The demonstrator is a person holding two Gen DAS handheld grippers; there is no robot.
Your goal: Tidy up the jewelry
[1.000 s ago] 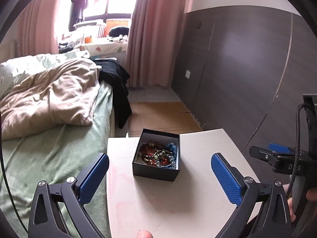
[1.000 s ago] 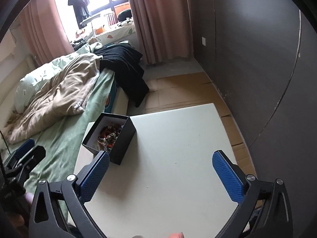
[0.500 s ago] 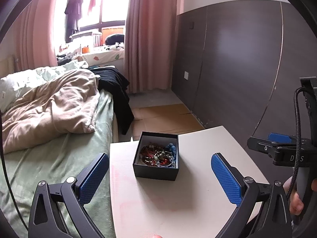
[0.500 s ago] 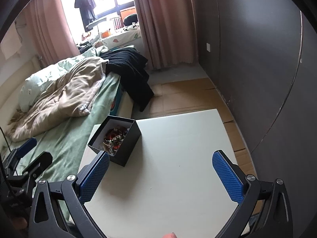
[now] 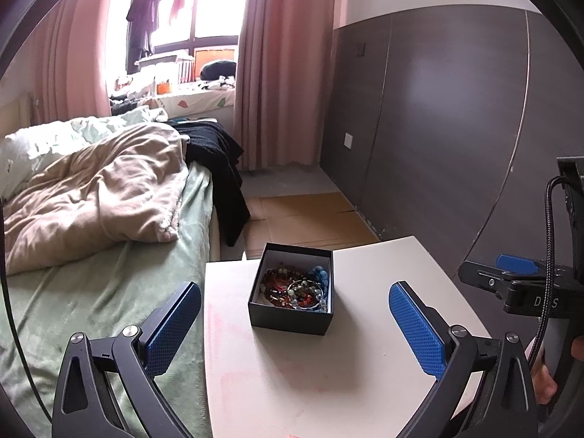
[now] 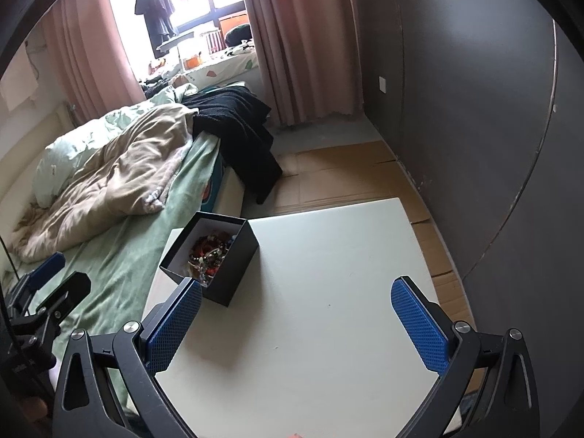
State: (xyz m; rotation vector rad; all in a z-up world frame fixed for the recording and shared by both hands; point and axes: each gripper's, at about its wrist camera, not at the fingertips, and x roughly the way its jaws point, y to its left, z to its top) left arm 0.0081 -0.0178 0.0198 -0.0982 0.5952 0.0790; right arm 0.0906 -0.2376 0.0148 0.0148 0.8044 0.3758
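- Left wrist view: left gripper [image 5: 294, 323] jaws spread wide, holding nothing, above near edge of white table [image 5: 365, 365]. Black box [image 5: 292, 288] of beaded jewelry [image 5: 297, 288] sits toward table's far edge. Right gripper [image 5: 518, 284] off table's right edge.
- Right wrist view: right gripper [image 6: 295, 325] jaws spread, empty. Box [image 6: 211, 255] at table's [image 6: 310, 292] far-left corner, beside bed [image 6: 109, 248].

Matt black box [image 5: 291, 317] holds glossy beads [image 5: 297, 287] on a smooth white table [image 5: 328, 376].

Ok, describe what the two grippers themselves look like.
Both match: the left gripper and right gripper have black skeletal frames with triangular cutouts and silver screws, and two fingers faced with blue dimpled pads. A black cable runs down the right one, whose body bears partly readable white lettering.
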